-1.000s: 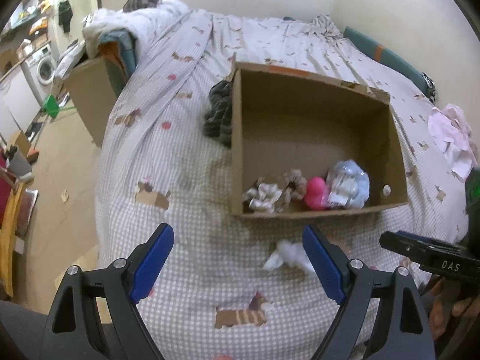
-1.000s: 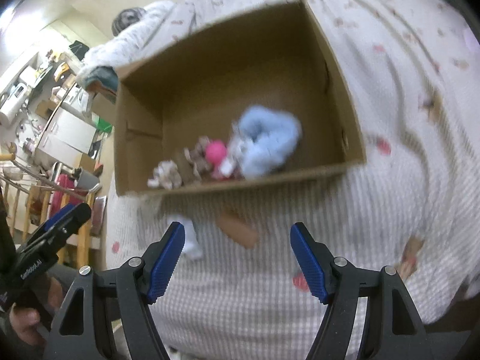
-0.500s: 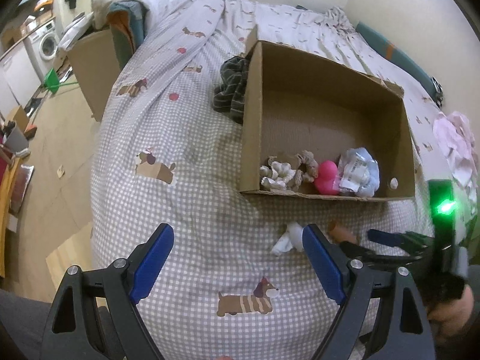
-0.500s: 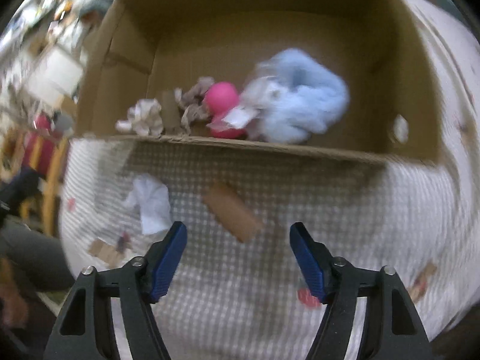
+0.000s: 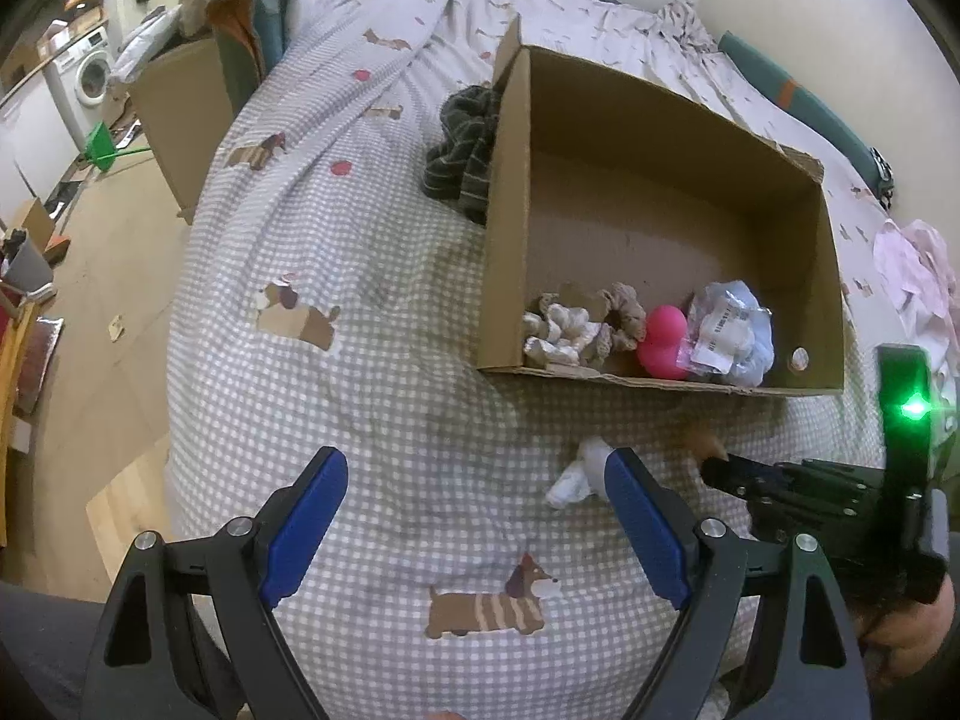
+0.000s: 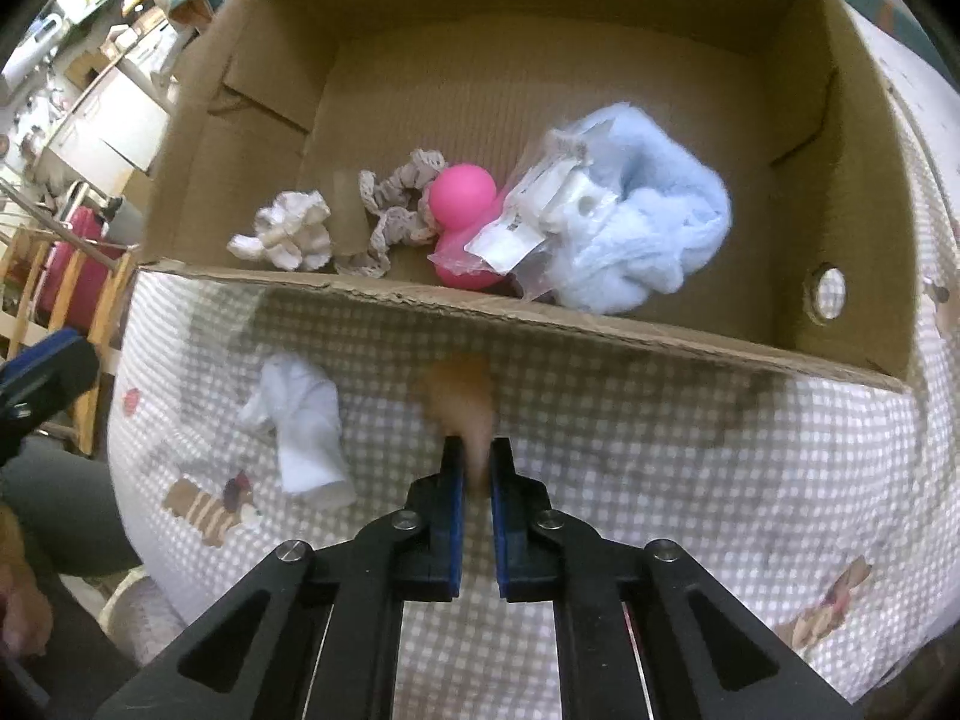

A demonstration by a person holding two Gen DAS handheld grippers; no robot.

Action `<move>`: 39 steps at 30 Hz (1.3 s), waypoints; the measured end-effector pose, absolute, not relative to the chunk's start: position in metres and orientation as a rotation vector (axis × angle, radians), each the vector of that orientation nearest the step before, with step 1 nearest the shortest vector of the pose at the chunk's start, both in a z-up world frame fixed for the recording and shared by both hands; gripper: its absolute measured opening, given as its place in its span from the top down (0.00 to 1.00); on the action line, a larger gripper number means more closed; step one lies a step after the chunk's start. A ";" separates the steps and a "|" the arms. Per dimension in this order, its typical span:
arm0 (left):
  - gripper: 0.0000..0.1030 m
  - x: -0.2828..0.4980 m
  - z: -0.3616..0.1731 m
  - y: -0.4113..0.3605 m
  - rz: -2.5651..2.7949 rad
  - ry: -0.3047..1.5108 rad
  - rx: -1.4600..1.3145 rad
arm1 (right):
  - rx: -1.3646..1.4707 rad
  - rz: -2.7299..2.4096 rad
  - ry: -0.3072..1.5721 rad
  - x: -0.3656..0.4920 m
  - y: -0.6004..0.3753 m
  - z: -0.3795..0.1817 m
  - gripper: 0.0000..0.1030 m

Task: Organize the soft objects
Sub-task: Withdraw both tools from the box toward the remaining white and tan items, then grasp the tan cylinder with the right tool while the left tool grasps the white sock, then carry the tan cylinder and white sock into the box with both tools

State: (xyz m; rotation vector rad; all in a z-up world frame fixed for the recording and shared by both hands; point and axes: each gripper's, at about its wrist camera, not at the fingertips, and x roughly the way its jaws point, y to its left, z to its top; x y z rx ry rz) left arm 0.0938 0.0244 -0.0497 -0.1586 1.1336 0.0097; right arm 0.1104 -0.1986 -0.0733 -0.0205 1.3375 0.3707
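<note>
A cardboard box (image 5: 798, 204) (image 6: 852, 138) lies on the bed and holds scrunchies (image 6: 288, 234), a pink toy (image 6: 465, 192) and a light blue fluffy item (image 6: 660, 228). My right gripper (image 6: 477, 468) is shut on a small tan soft object (image 6: 462, 402) on the checked bedspread, just in front of the box; it also shows in the left wrist view (image 5: 717, 462). A white cloth (image 6: 300, 420) (image 5: 576, 474) lies to its left. My left gripper (image 5: 474, 528) is open and empty, above the bedspread.
A dark striped cloth (image 5: 462, 150) lies against the box's left wall. Pink-white clothing (image 5: 912, 264) lies at the right of the bed. A second cardboard box (image 5: 180, 114) stands beside the bed. The floor (image 5: 90, 324) lies to the left.
My right gripper has moved down to the tan object and closed on it. The left gripper has drifted slightly and stays open.
</note>
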 end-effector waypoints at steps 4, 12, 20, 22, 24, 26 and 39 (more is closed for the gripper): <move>0.16 0.099 -0.059 0.010 -0.021 1.167 -0.166 | 0.024 0.388 1.313 0.098 -0.207 -0.056 0.92; 0.19 0.116 -0.084 -0.038 -0.140 1.212 -0.124 | 0.057 0.406 1.262 0.072 -0.218 -0.034 0.92; 0.78 0.129 -0.114 -0.053 -0.164 1.296 -0.072 | 0.079 0.370 1.249 0.067 -0.242 -0.029 0.92; 0.82 0.129 -0.116 -0.051 -0.176 1.309 -0.081 | 0.086 0.365 1.251 0.067 -0.244 -0.029 0.92; 0.85 0.129 -0.113 -0.048 -0.193 1.307 -0.109 | 0.086 0.369 1.251 0.068 -0.244 -0.028 0.92; 0.85 0.127 -0.108 -0.045 -0.201 1.298 -0.128 | 0.077 0.376 1.252 0.073 -0.238 -0.032 0.92; 0.85 0.094 -0.067 -0.016 -0.157 1.208 -0.089 | 0.061 0.416 1.246 0.074 -0.226 -0.030 0.92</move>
